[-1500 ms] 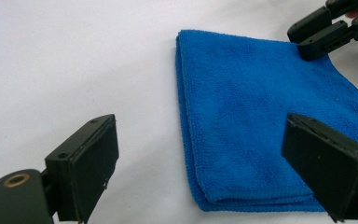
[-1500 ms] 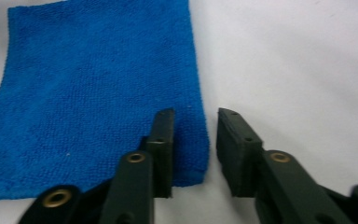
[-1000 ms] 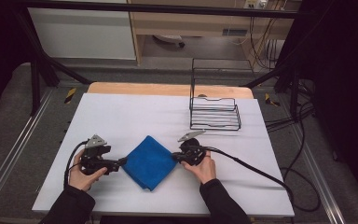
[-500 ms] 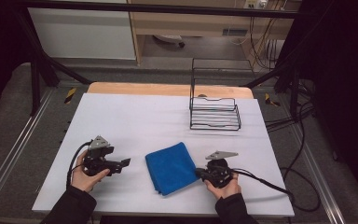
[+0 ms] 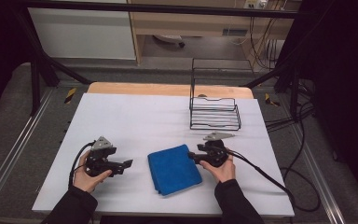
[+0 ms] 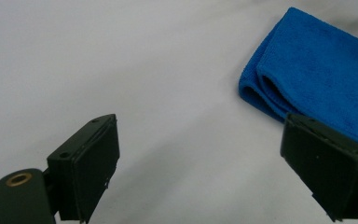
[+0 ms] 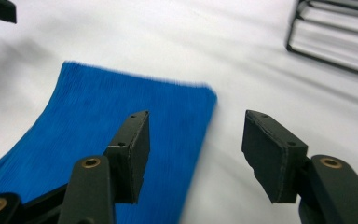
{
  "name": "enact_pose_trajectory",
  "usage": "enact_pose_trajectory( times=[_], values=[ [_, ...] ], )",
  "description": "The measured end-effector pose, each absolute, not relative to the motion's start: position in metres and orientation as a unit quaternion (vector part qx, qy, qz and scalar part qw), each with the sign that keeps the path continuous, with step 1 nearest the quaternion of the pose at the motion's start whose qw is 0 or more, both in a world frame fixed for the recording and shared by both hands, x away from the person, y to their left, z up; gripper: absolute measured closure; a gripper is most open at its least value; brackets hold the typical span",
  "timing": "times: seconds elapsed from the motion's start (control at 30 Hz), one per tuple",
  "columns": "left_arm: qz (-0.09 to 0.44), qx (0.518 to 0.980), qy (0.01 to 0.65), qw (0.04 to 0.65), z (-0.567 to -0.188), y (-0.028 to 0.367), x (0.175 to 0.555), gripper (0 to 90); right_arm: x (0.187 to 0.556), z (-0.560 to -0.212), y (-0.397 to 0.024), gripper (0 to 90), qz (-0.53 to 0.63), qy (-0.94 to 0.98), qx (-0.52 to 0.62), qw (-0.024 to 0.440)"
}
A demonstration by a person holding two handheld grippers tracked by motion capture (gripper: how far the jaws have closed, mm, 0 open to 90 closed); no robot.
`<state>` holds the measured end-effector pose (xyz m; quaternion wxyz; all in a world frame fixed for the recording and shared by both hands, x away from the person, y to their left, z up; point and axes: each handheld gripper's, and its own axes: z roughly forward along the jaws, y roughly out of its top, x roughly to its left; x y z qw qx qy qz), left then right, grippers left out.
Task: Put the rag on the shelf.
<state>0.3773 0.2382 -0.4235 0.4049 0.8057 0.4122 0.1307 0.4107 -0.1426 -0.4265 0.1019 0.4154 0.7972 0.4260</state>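
- While the high view is taking in the whole white counter (image 5: pixel 135 116), the blue cloth (image 5: pixel 175 169) is lying folded near its front edge, between the two hands, with a black wire rack (image 5: pixel 214 112) standing well behind it.
- The left tool's view is showing what the high view is not: the cloth's (image 6: pixel 317 74) rounded fold with its layers, off to the right and apart from the jaws.
- The left tool (image 5: pixel 121 165) is resting low in its hand, pointing at the cloth, jaws standing wide with nothing between them.
- The right tool (image 5: pixel 192 156) is sitting at the cloth's right edge, pointing left; its jaws have just been opening and are standing apart, one over the cloth (image 7: pixel 98 121), the other over bare counter, pressing nothing.
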Motion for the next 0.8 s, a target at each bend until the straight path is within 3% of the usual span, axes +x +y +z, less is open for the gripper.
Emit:
enact_pose_trajectory(
  times=[0.27, 0.43, 0.8],
  values=[
    [0.132, 0.808, 0.411, 0.402, -0.424, 0.238, 0.377, 11.6, 0.448, -0.445, -0.119, 60.5, 0.387, 0.821, 0.412, 0.087],
    [0.128, 0.808, 0.410, 0.404, -0.425, 0.236, 0.378, 11.7, 0.448, -0.449, -0.118, 83.0, 0.381, 0.821, 0.421, 0.069],
    [0.118, 0.809, 0.404, 0.409, -0.422, 0.221, 0.382, 12.7, 0.429, -0.438, -0.150, 86.5, 0.384, 0.775, 0.490, 0.109]
  ],
)
